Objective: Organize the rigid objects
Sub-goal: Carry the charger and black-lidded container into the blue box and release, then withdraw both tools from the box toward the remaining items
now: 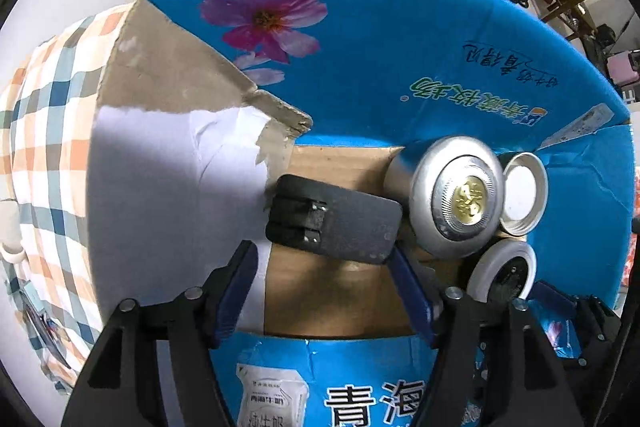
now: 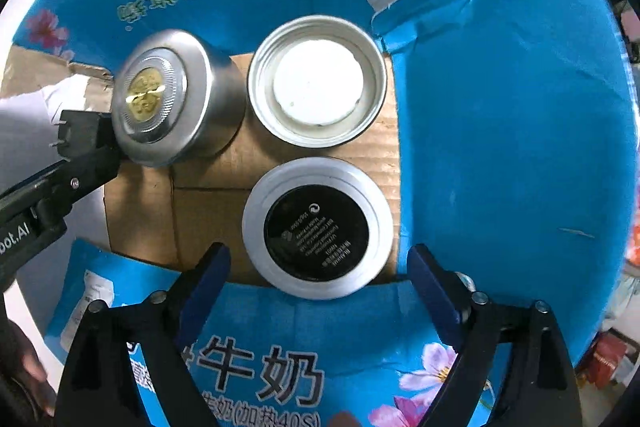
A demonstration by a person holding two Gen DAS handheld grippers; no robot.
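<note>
Inside the blue cardboard box [image 2: 500, 115], three round tins [image 2: 316, 227] sit together on its brown floor while the left gripper [image 1: 320, 259] clamps a black charger [image 1: 340, 223] and the right gripper [image 2: 316, 267] hovers, fingers spread.

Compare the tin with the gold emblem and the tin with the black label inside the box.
The gold-emblem tin is taller and tilted on its side; the black-label tin is shallow and lies flat. The gold-emblem tin sits by the left gripper and its black charger; the black-label tin sits nearest the right gripper. Both are round, silver metal, on the box's cardboard floor.
</note>
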